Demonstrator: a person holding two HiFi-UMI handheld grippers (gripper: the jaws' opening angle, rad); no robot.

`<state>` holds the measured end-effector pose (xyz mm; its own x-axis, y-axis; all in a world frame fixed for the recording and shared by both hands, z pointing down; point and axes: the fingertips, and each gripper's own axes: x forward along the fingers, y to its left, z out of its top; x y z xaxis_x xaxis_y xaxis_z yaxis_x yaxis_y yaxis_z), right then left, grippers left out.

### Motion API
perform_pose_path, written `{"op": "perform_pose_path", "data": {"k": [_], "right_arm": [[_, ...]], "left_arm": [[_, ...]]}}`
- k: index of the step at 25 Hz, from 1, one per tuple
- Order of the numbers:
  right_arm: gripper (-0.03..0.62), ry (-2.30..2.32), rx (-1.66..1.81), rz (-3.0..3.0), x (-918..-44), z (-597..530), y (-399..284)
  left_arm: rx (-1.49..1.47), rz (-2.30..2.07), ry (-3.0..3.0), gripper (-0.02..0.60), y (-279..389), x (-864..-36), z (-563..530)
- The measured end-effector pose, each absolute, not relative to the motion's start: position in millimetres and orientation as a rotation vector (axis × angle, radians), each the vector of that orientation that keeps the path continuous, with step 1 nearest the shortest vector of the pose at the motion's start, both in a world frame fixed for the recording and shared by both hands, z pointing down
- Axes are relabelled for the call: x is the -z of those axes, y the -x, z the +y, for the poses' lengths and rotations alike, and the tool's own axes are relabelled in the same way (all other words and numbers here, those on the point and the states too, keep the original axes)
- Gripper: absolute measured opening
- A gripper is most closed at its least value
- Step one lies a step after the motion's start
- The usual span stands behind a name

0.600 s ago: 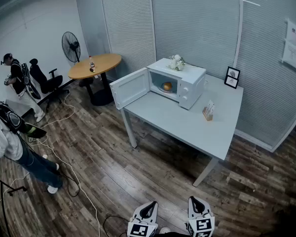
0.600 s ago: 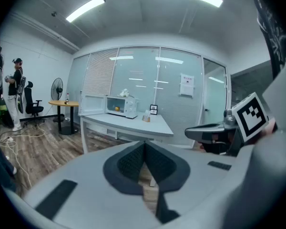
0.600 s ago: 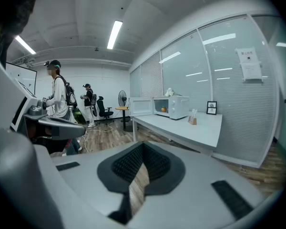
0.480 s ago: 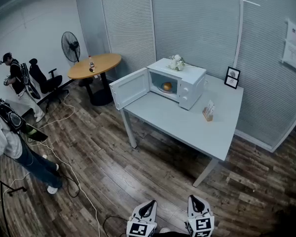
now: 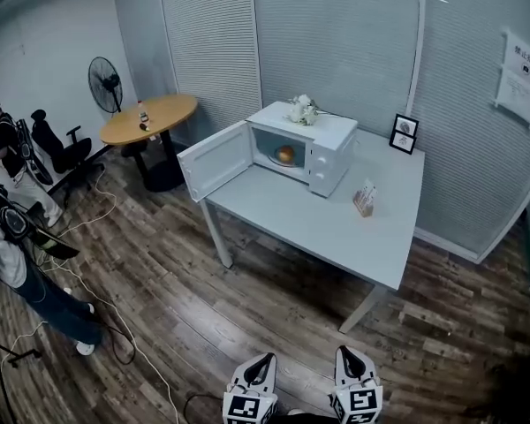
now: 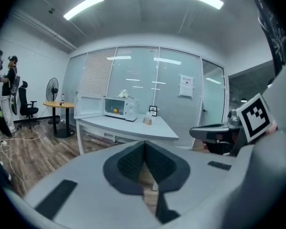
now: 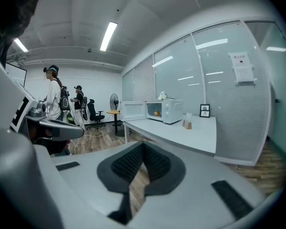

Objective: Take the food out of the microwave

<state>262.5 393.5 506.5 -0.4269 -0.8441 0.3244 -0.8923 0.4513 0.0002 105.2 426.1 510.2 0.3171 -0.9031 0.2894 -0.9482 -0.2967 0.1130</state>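
A white microwave [image 5: 302,146] stands on the far left end of a pale grey table [image 5: 336,228], its door [image 5: 214,160] swung open to the left. An orange food item [image 5: 285,155] sits inside it, also small in the left gripper view [image 6: 115,110] and the right gripper view [image 7: 157,113]. Both grippers are far from the table, at the bottom of the head view: my left gripper [image 5: 265,360] and my right gripper [image 5: 350,356]. Each is shut with nothing between its jaws, as the left gripper view [image 6: 144,152] and the right gripper view [image 7: 142,152] show.
White flowers [image 5: 301,109] lie on the microwave top. A small card holder [image 5: 364,199] and a framed picture [image 5: 404,134] stand on the table. A round wooden table [image 5: 148,118], a fan [image 5: 104,79], chairs, floor cables and people are at the left.
The head view has shifted: the table and microwave sit slightly lower-left in the picture. Both grippers stay at the bottom, still shut.
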Motion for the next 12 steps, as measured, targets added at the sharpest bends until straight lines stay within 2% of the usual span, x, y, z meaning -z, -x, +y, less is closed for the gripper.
{"op": "perform_pose_path", "data": {"k": [12], "right_arm": [[0.003,-1.575,-0.245,-2.425,-504.6,336.5,-193.1]], "left_arm": [[-0.219,-1.655,-2.378,0.008,-24.2,-508.7,359.4]]}}
